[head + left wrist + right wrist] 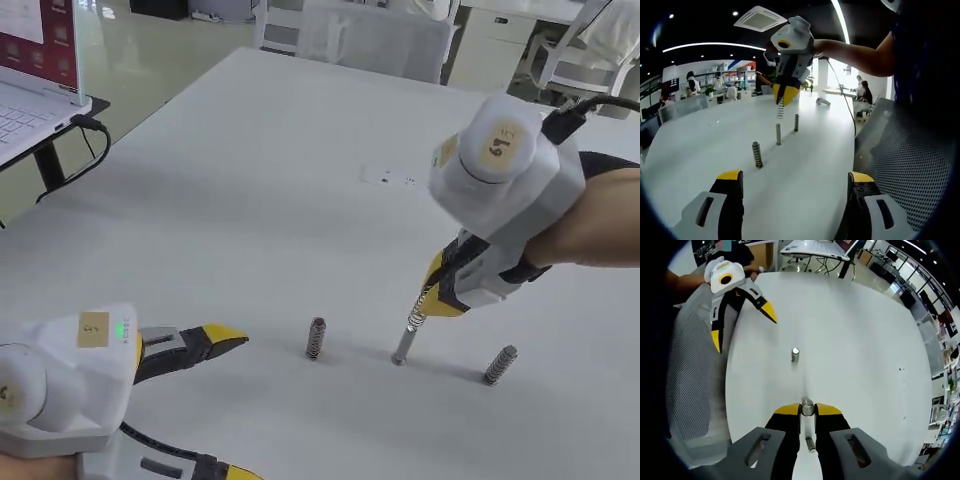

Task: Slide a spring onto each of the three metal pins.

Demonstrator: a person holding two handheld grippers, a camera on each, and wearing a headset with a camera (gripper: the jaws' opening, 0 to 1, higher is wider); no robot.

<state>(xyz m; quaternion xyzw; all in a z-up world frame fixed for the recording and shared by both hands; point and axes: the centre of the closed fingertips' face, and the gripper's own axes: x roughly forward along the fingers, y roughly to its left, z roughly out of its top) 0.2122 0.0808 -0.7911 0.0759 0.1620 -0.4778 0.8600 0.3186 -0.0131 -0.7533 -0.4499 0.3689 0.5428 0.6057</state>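
white table [250, 180]: rt claw [432, 300] grips coiled spring [416, 320] above bare pin [402, 345].

— What sort of place is this?
— An open-plan office, by every sign: a broad white desk [250, 180], an open laptop [30, 80] off to one side, and mesh-backed chairs [370, 35] drawn up at the far edge.
— And overhead?
— A square ceiling air vent [760, 19] and long curved light strips [715, 46] (quite corporate). People [863, 92] are gathered farther back by more furniture and shelving, and the pale floor [150, 50] is glossy.
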